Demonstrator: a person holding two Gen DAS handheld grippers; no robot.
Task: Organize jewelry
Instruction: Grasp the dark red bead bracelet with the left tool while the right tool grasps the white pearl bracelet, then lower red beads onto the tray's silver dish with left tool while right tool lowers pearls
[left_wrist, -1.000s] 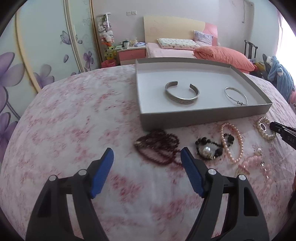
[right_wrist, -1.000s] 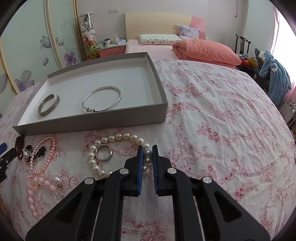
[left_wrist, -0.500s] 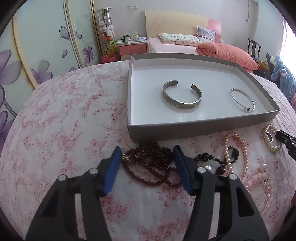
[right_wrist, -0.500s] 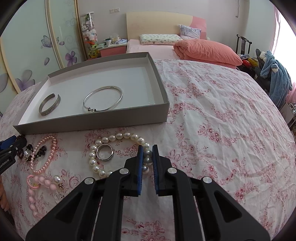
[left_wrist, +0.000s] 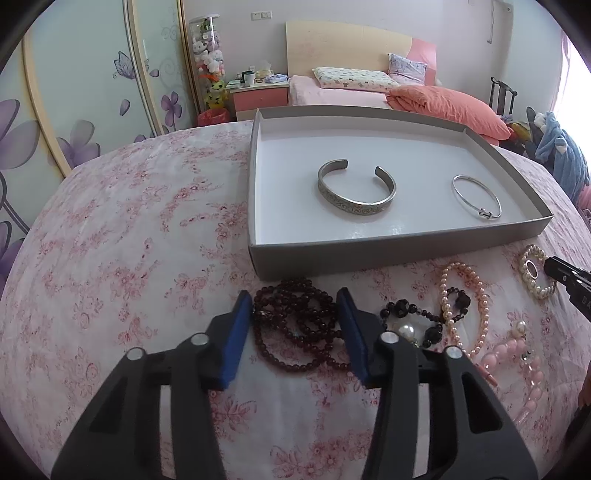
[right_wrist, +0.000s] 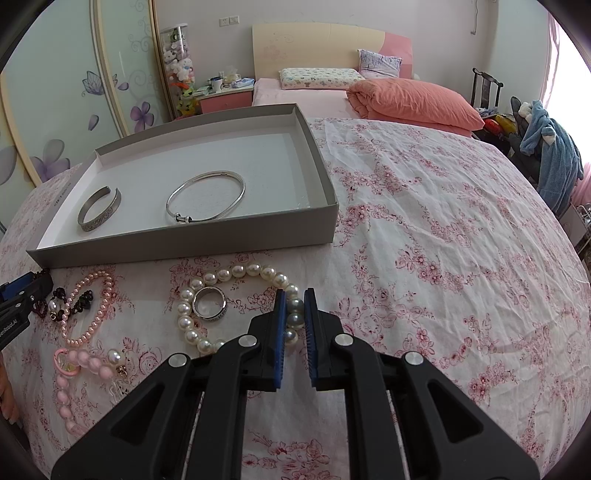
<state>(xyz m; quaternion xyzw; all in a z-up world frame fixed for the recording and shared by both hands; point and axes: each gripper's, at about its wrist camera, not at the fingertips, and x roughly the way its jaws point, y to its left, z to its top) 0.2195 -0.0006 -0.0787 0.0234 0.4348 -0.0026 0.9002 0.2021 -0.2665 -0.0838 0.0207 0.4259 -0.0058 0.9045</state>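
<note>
left claw (left_wrist: 295, 325) closing astride dark bead strand (left_wrist: 295, 332) before grey tray (left_wrist: 369, 254), pads not yet pressing | right claw (right_wrist: 294, 321) clenched over white pearl bracelet (right_wrist: 229, 273) | only right view: ring (right_wrist: 209, 305) inside pearls, open floral cloth rightward

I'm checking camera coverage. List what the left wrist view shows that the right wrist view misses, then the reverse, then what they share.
Left wrist only: the dark red bead strand spread between the closing left gripper, pads not yet pressing it.

Right wrist only: the right gripper shut on the white pearl bracelet.

Both: the grey tray holding the wide silver cuff and thin silver bangle, and the pink pearl strand.
</note>
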